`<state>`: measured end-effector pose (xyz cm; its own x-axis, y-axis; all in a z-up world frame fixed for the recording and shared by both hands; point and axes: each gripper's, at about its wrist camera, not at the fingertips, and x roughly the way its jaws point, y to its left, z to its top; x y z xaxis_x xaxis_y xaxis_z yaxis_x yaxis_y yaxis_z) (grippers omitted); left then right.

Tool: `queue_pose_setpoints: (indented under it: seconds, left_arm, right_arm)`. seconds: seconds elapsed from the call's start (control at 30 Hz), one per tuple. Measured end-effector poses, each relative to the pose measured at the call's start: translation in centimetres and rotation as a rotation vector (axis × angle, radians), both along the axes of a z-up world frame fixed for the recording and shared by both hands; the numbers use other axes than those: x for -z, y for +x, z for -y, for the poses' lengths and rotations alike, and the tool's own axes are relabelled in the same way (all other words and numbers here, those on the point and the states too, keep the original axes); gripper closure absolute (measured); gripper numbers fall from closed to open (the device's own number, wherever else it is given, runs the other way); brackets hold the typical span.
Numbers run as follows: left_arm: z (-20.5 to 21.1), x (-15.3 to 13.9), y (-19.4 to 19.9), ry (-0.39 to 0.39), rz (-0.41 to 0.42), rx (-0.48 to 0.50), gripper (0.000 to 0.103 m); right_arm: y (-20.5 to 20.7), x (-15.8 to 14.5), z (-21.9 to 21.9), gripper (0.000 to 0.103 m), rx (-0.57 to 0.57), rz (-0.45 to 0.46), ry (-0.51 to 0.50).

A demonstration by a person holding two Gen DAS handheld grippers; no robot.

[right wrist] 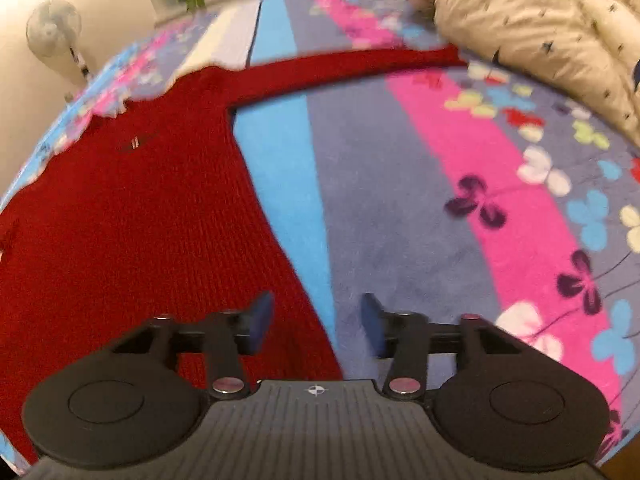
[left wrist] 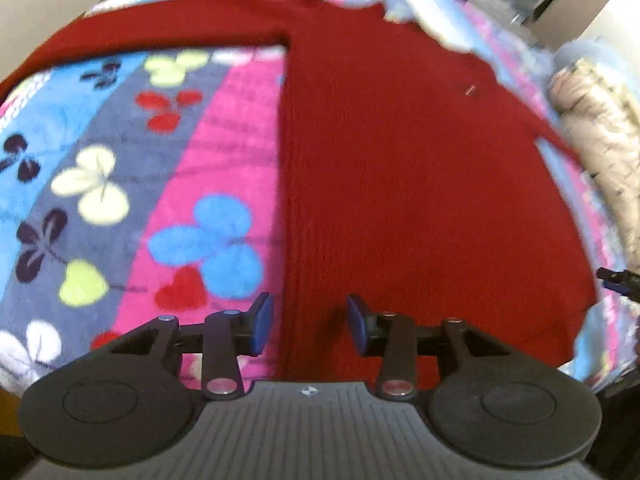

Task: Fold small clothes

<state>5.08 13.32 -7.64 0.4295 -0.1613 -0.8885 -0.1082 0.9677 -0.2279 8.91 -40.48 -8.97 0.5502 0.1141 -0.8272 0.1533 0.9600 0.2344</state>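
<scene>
while the red sweater [left wrist: 420, 184] lies spread flat on the flowered blanket [left wrist: 100, 168] of the bed, we hold both grippers over its near hem, each tilted steeply down and each standing apart with nothing between the blue pads.

starting at the left, our left gripper [left wrist: 310, 326] hangs right over the sweater's left side edge: that edge runs from near to far almost straight up the middle of the left wrist view, with the left finger above the pink stripe and the right finger above red knit. from the far end of that edge the left sleeve [left wrist: 140, 36] stretches out sideways to the left.

moving to the right, our right gripper [right wrist: 318, 326] mirrors this over the sweater's right side edge [right wrist: 280, 240]. its left finger sits above the knit, its right finger above the blanket's blue and grey stripes, and the right sleeve [right wrist: 352, 64] reaches away to the far right toward the beige quilt [right wrist: 540, 28].

so the body's long axis runs near to far, directly away from both grippers, and each hand is nearest its own bottom corner. we judge the coming move turns on exactly that: each gripper would drop onto its corner and carry the hem toward the far shoulders, or take a sleeve inward first. whether either pad touches the cloth now we cannot tell.
</scene>
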Motion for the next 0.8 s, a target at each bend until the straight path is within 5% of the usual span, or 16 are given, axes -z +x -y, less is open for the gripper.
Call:
queue_pose_setpoints:
  seconds: [0.1,0.17,0.23,0.27,0.43,0.57,0.67,0.8]
  left_arm:
    - [0.3,1.3,0.5,0.011,-0.049,-0.001,0.059]
    - [0.4,1.6,0.3,0.014,-0.054,0.009,0.067]
    - [0.6,1.6,0.1,0.011,-0.042,0.037,0.09]
    - [0.8,1.5,-0.1,0.022,-0.031,0.048,0.091]
    - [0.7,0.1,-1.0,0.046,0.024,0.063,0.095]
    - [-0.7,-1.8,-2.3,-0.032,0.071,0.019,0.096]
    - [-1.9,-1.7,-2.2,-0.053,0.055,-0.031,0.096]
    - [-0.3,-0.6,-1.1,0.081,-0.002,-0.022,0.085]
  right_arm:
    - [1.1,2.5,-1.1,0.05,-0.041,-0.114,-0.039]
    - [1.2,2.5,-1.9,0.053,-0.07,-0.106,-0.064]
    - [1.1,2.4,-2.0,0.088,-0.097,-0.093,-0.021]
    - [0.9,2.2,-2.0,0.091,-0.094,-0.084,-0.001]
    - [-0.5,0.5,-1.2,0.094,-0.089,-0.027,0.024]
    - [-2.9,-2.2,0.6,0.095,0.0,0.05,0.134]
    - [-4.4,-2.7,-0.5,0.095,-0.028,0.066,0.102]
    - [-3.1,-0.7,-1.2,0.094,-0.016,-0.041,0.004]
